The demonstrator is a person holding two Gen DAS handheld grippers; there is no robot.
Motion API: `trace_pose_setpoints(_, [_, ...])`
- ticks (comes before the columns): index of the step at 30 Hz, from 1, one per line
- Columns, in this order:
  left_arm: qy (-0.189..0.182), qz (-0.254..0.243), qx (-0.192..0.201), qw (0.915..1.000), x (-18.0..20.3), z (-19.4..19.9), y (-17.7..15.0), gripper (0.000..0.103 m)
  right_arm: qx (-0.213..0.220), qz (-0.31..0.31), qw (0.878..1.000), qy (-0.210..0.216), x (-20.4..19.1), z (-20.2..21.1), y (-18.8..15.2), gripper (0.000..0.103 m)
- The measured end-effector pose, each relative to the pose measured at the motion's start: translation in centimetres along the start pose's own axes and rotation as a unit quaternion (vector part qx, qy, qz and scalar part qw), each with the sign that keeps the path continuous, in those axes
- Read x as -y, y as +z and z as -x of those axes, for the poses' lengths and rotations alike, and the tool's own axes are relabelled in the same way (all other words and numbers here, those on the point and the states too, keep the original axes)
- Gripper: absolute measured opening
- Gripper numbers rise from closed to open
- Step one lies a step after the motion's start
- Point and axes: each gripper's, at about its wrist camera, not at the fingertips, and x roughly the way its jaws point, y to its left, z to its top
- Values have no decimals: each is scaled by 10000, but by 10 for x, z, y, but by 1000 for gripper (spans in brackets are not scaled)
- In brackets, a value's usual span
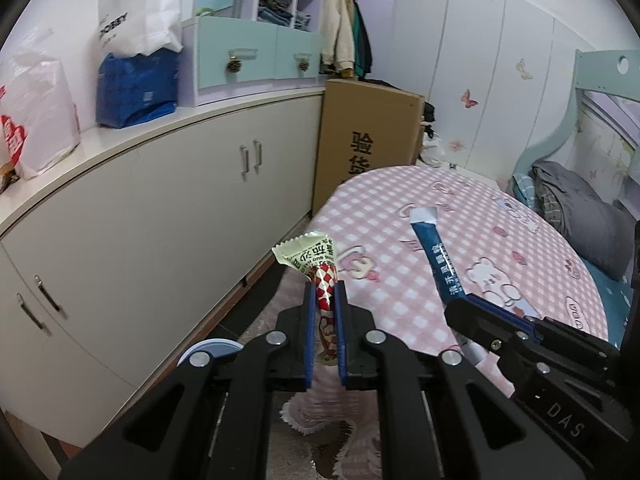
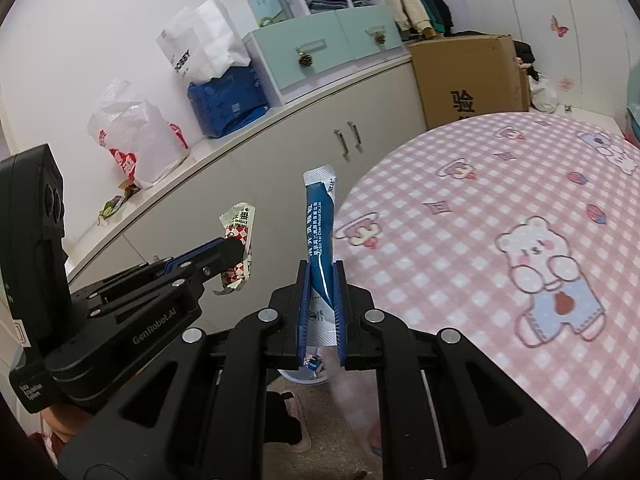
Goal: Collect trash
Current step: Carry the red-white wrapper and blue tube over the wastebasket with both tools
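Pink checked table [image 2: 500,200] beside you; your left gripper [image 1: 324,292] clamps candy wrapper [image 1: 316,256], right gripper [image 2: 320,280] clamps blue sachet [image 2: 320,224].

You see a pink checked tablecloth [image 2: 500,208] beside a long white cabinet [image 1: 160,216]; on its top stand a blue pack [image 1: 138,88], white bags [image 2: 136,140] and teal drawers [image 1: 256,60]. A cardboard box [image 1: 368,136] stands at its end.
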Motion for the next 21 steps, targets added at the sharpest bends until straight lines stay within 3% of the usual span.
trace_pose_setpoints(11, [268, 551, -211, 9979, -75, -20, -11, 8, -405, 281, 9986, 197, -44, -64, -4, 11])
trace_pose_setpoints(21, [510, 1015, -694, 9911, -142, -68, -32, 8, -927, 433, 9943, 297, -71, -143, -22, 11])
